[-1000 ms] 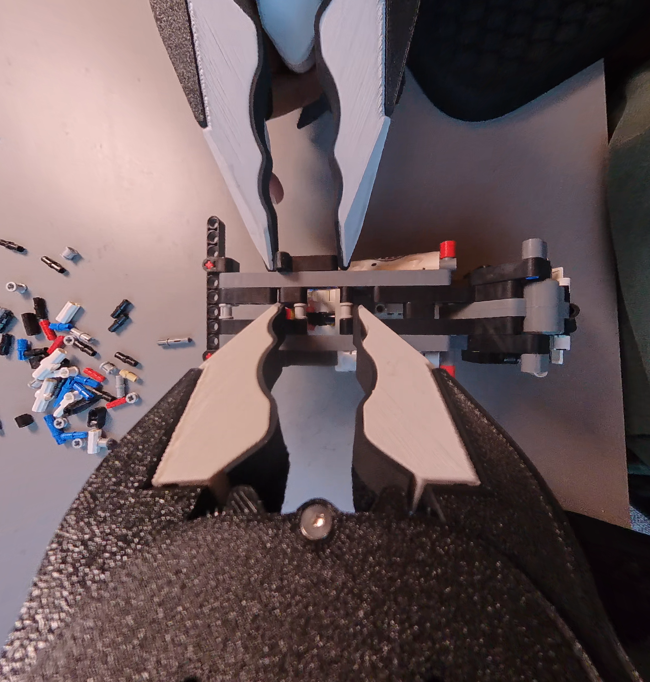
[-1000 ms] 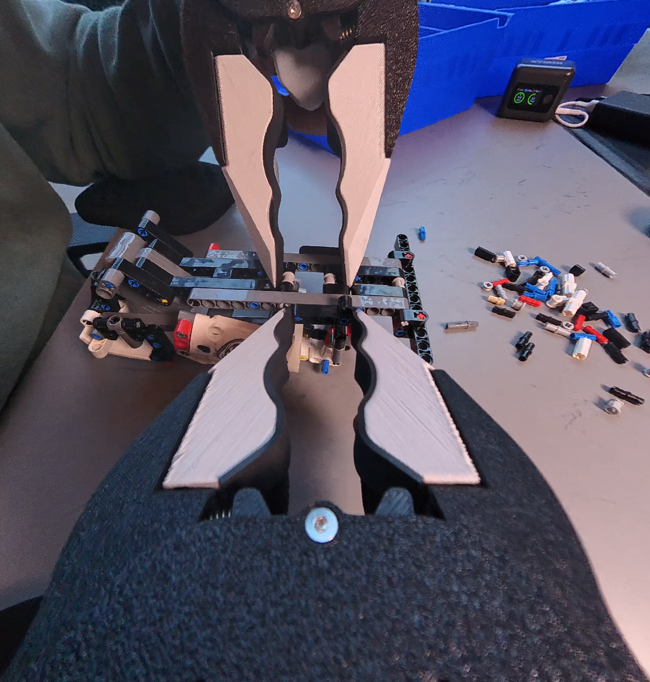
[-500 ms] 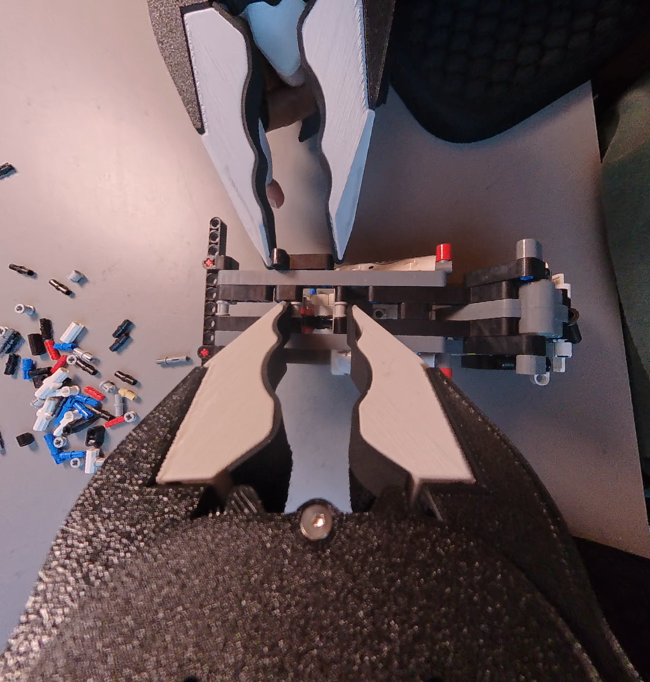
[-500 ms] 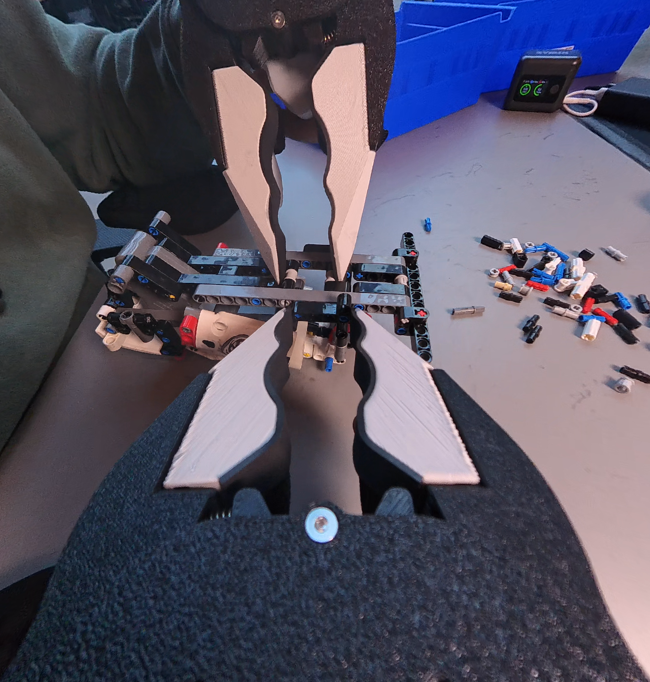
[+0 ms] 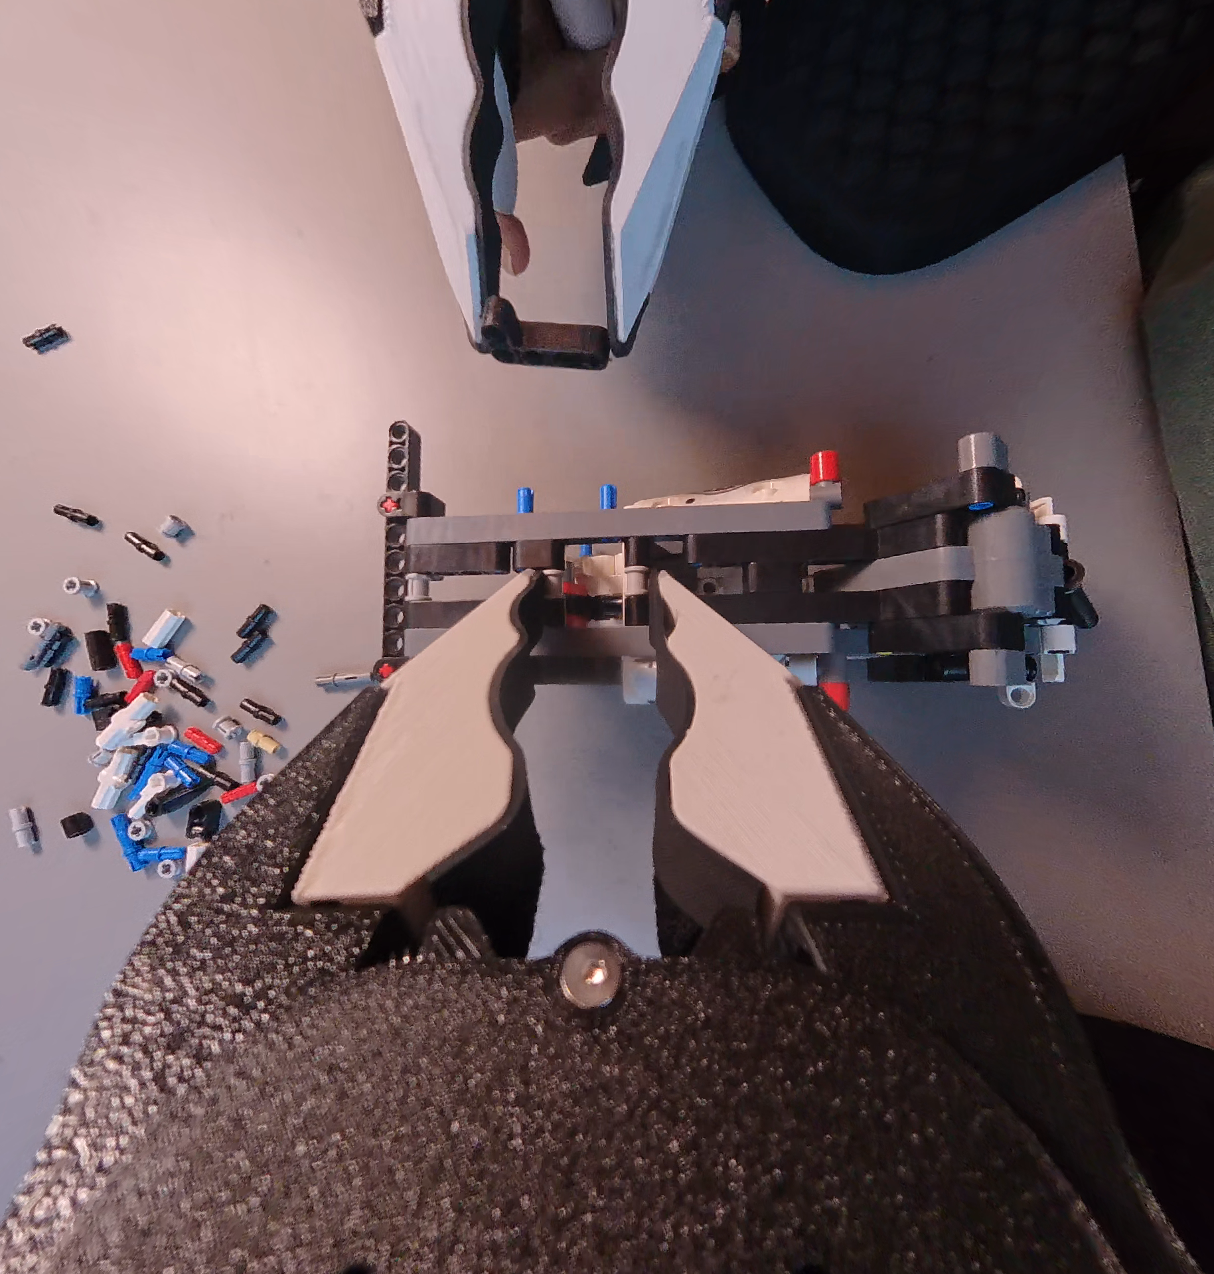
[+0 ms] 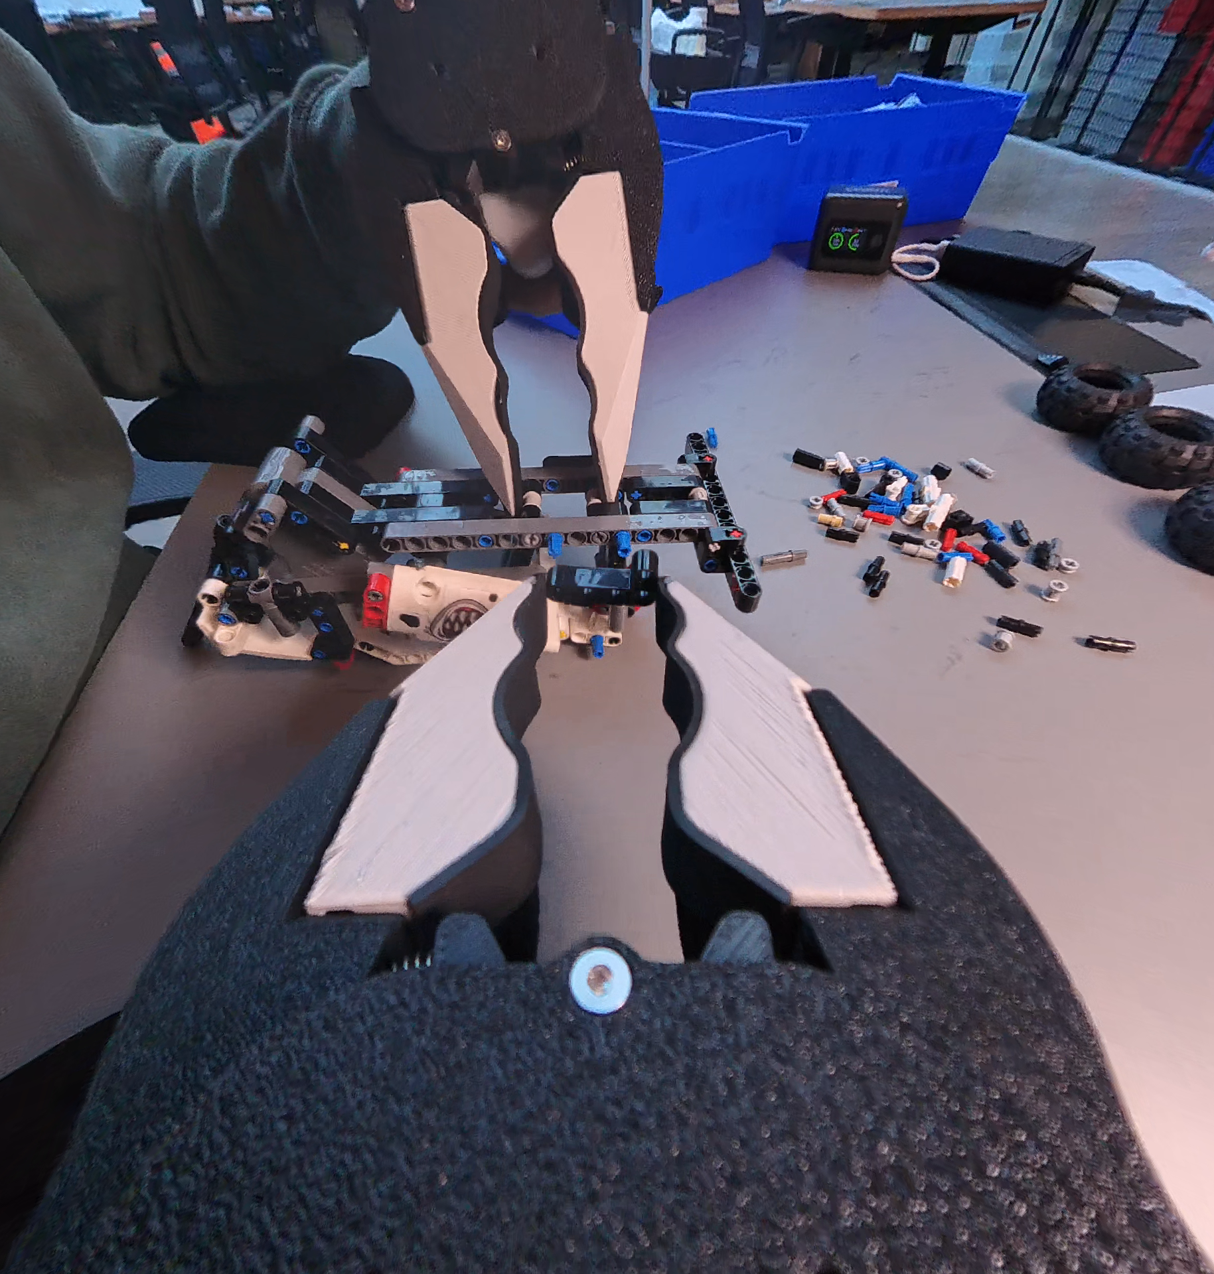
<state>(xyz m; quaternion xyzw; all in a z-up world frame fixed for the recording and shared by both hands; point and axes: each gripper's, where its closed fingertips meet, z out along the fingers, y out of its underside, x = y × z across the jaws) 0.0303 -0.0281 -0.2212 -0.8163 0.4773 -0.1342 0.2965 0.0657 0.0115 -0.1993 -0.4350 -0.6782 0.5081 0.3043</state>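
A black, grey and white brick-built chassis point(image 5: 659, 524) lies on the grey table, also in the right wrist view point(image 6: 452, 534). My left gripper point(image 5: 595, 579) is shut on the chassis's middle section, coming down on it from above in the right wrist view point(image 6: 562, 500). My right gripper point(image 6: 598, 586) is shut on a short black beam point(image 6: 593, 578) and holds it just clear of the chassis's side. In the left wrist view, the right gripper point(image 5: 545, 338) and the beam point(image 5: 549, 345) are apart from the chassis. Two blue pins point(image 5: 524, 498) stick out of the grey side beam.
A scatter of small black, blue, red and grey pins point(image 5: 149, 724) lies beside the chassis point(image 6: 921, 510). Black tyres point(image 6: 1155, 445), blue bins point(image 6: 831, 145) and a small black device with a screen point(image 6: 855, 231) sit farther off. A person's green sleeve point(image 6: 176, 241) is behind the chassis. The table edge point(image 5: 1155, 482) is close. My hands' fingertips stand some 7 centimeters from each other.
My right gripper has drawn back from the chassis with the short black beam in it, baring two blue pins. My left gripper has stayed on the chassis.
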